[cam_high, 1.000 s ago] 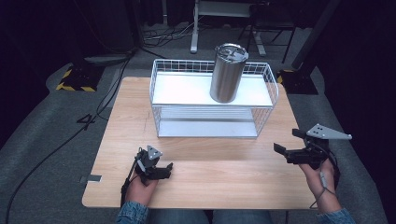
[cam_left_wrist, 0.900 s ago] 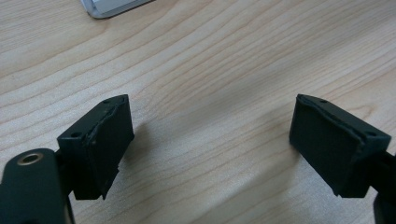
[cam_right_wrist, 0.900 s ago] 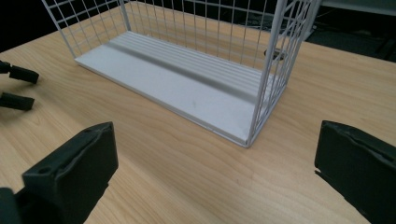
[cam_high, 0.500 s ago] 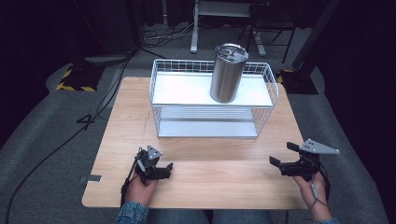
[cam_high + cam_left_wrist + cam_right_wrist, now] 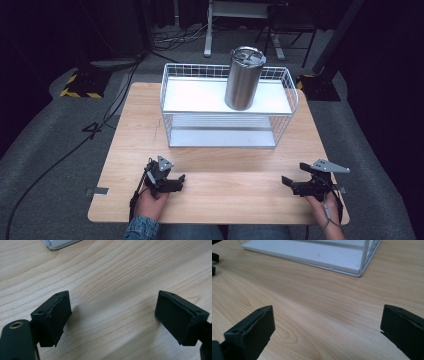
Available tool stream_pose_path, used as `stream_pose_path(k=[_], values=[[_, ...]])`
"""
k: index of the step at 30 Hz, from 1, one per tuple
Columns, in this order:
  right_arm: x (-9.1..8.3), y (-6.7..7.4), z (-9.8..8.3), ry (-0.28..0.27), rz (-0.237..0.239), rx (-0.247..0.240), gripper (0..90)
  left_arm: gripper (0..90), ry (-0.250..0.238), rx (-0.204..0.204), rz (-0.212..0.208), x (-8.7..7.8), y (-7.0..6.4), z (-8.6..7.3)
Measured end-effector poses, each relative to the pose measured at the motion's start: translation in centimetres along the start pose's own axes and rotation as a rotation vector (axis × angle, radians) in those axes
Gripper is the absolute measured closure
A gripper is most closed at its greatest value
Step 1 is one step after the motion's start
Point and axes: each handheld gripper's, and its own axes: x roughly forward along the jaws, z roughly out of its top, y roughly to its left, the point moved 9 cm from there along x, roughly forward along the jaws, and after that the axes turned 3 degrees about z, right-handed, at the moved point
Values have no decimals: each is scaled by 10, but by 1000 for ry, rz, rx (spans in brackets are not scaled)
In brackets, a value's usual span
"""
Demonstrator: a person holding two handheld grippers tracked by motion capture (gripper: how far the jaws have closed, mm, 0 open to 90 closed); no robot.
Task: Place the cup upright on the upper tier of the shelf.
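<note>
Tumbler: tall steel lidded tumbler (image 5: pixel 244 78) stands on the white wire shelf rack (image 5: pixel 172 97), upper centre; apparently placed.
Tools: left tool (image 5: pixel 181 181) and right tool (image 5: pixel 286 182) wide, empty, low on the desk (image 5: pixel 225 175).

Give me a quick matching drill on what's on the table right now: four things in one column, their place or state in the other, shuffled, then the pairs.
Things:
1. steel tumbler
2. wire rack
3. left gripper
4. right gripper

Places or states:
A. open, low over the table's near right edge
B. upright on the top shelf, toward its right
C. open, low over the near left of the wooden table
D. stands at the far middle of the table, lower shelf bare

Pairs: 1-B, 2-D, 3-C, 4-A
</note>
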Motion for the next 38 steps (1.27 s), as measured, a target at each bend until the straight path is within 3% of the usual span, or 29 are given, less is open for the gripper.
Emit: stream_pose_path(k=[10,13,20,24,26,38], values=[[14,0,-22,50,-10,9,1,142,0,0,0,0,0,0],[15,-1,-25,61,-21,-19,4,142,0,0,0,0,0,0],[17,1,-27,88,-29,-28,14,142,0,0,0,0,0,0],[19,-1,-33,147,-59,-31,58,142,0,0,0,0,0,0],[21,-2,-36,192,-103,-87,62,142,0,0,0,0,0,0],[24,-2,-36,203,-96,-98,38,144,-1,0,2,0,0,0]])
